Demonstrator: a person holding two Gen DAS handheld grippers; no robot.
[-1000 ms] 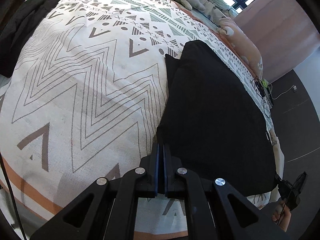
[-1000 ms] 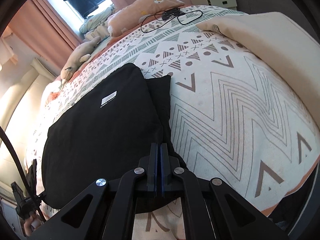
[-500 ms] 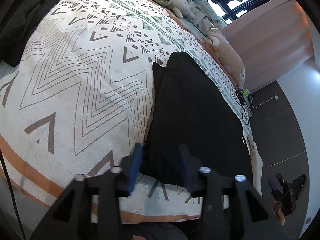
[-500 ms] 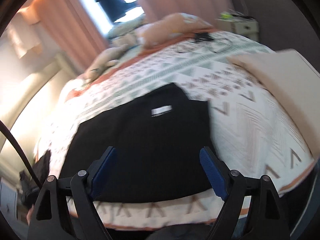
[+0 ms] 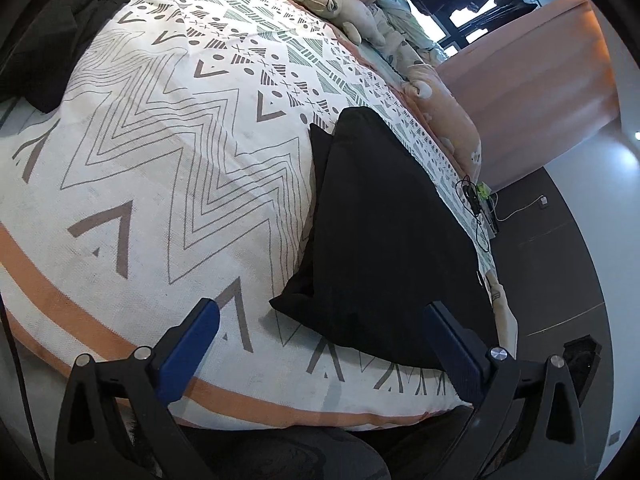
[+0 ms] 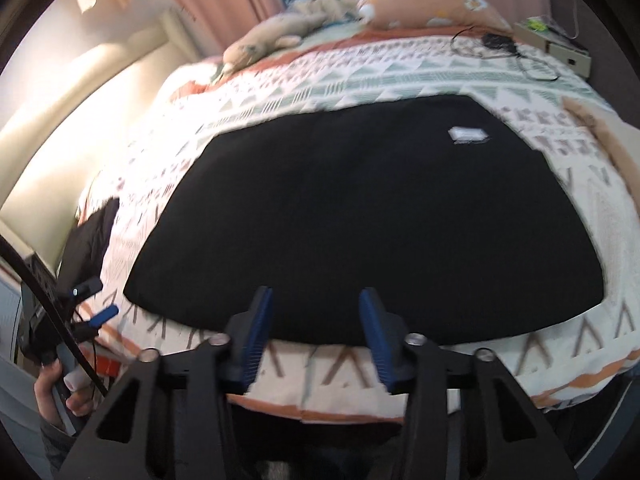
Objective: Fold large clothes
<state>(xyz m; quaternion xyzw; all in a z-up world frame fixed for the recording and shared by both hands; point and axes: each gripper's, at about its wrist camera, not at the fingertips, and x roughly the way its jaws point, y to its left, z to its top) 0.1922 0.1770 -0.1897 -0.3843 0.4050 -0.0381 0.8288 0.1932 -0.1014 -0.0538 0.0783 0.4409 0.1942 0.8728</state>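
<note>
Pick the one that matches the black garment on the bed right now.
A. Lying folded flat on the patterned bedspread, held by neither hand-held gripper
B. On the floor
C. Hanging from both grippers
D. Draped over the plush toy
A: the black garment lies flat on the bedspread, free of both grippers.

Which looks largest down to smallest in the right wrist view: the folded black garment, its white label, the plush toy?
1. Folded black garment
2. Plush toy, though it lies farther away
3. White label

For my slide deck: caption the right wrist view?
Right hand-held gripper, jaws closing on nothing, above the near edge of a folded black garment on a patterned bedspread.
</note>
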